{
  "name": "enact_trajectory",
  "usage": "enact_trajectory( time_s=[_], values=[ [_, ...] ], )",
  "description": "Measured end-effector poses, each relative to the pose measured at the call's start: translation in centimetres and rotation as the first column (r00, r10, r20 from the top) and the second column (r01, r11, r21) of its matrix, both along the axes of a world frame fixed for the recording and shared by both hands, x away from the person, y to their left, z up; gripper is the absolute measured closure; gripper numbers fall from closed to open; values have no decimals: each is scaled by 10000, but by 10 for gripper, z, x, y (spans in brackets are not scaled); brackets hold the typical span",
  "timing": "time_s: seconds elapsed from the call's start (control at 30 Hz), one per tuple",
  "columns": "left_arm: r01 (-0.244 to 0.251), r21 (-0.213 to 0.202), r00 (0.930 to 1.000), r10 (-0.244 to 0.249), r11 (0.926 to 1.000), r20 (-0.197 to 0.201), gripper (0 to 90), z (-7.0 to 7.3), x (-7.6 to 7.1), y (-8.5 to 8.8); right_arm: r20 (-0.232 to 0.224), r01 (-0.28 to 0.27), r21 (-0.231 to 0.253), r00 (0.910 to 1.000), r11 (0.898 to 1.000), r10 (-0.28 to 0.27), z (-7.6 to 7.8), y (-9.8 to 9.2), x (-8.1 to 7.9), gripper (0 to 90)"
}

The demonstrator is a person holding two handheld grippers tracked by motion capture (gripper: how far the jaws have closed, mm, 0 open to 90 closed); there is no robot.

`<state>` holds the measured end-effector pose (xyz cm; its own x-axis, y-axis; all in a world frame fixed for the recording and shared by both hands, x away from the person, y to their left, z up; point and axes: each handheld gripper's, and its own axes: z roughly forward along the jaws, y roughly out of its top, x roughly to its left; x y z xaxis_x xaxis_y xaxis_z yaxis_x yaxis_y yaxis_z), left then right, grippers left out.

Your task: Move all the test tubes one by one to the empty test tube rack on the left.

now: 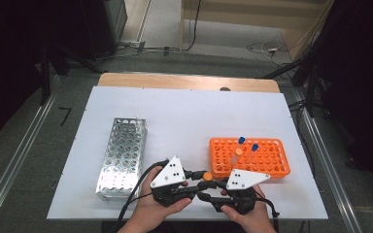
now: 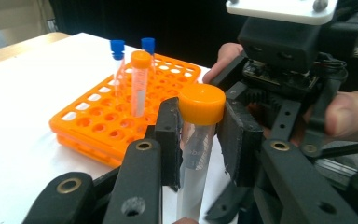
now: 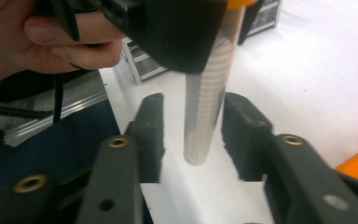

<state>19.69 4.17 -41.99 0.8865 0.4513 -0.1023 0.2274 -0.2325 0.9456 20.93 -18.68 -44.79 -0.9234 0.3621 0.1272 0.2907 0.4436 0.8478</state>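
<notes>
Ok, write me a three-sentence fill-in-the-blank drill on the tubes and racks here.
1. The tube gripped by the left tool has a cap coloured ___.
2. The orange rack holds one orange-capped tube and two tubes whose caps are ___.
3. The right tool has the gripped tube between its jaws without touching it, so the tool is ___.
Missing words: orange; blue; open.
</notes>
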Motion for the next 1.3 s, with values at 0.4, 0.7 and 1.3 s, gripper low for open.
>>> enact_trajectory(
  time_s=[0.4, 0.7, 1.3],
  values=[
    [-762, -140, 9971, 763, 9970, 73, 703, 6, 7, 19, 193, 849, 311, 9962, 9959, -855, 2, -27, 6, 190],
    [-1561, -351, 9874, 1569, 9871, 210, 704, 14, 13, 41, 251, 1277, 611, 9913, 9899, -1294, 3, -55, 13, 73],
    [-3587, -669, 9310, 3620, 9311, 474, 703, 28, 36, 107, 344, 2357, 648, 9706, 9697, -2383, 3, -100, 26, 0]
  ],
)
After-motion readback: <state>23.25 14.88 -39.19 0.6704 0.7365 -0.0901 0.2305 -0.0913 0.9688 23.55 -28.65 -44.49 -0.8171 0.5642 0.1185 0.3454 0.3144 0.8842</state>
